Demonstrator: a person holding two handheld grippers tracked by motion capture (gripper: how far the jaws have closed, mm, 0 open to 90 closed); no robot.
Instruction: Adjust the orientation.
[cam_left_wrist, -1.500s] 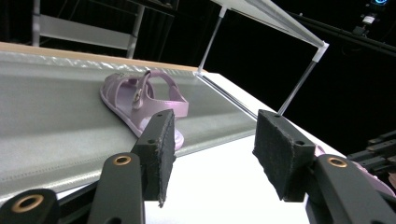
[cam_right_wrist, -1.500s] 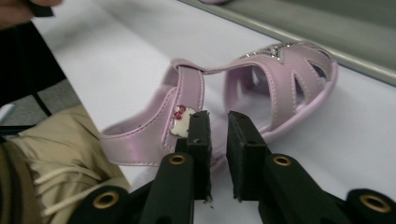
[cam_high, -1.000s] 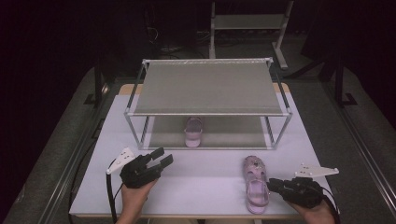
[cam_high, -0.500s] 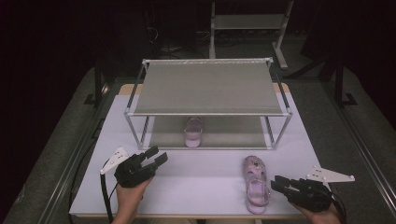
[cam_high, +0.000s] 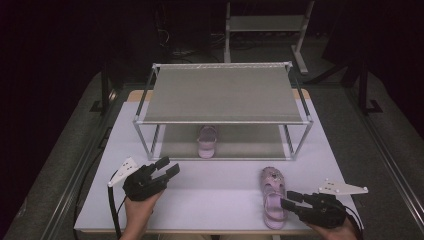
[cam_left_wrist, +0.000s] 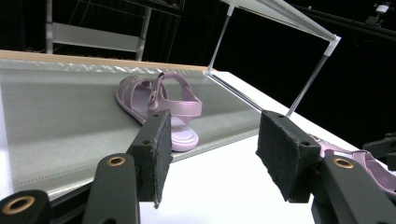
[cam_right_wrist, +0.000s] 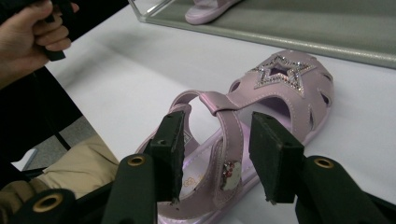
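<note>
A pale purple child's sandal (cam_high: 272, 196) lies flat on the white table (cam_high: 215, 185) in the lower right of the high view, toe pointing up the frame toward the rack and heel at the table's near edge. In the right gripper view it shows a closed toe cap with cut-out slots and a glittery star (cam_right_wrist: 279, 72) on top, an ankle strap arching over the insole, and a small printed tag near the strap's end. The right gripper (cam_right_wrist: 215, 156) sits low over the heel end with its jaws apart, the strap and heel showing in the gap between the two black pads, which clamp nothing; in the high view it sits at the lower right corner, just beside the sandal's heel. The matching second sandal (cam_high: 207, 141) lies on the lower shelf (cam_high: 250, 142) of a two-tier metal-framed rack (cam_high: 222, 95) in the middle of the frame; the grey upper shelf above it is bare. In the left gripper view this sandal rests on the grey shelf mat in the upper middle, heel nearest the camera, its back strap standing up. The left gripper (cam_left_wrist: 210, 151) has its jaws wide apart and holds nothing; in the high view it hovers over the table at lower left, well apart from both sandals, held by a hand (cam_high: 137, 212) coming in from the bottom edge.
</note>
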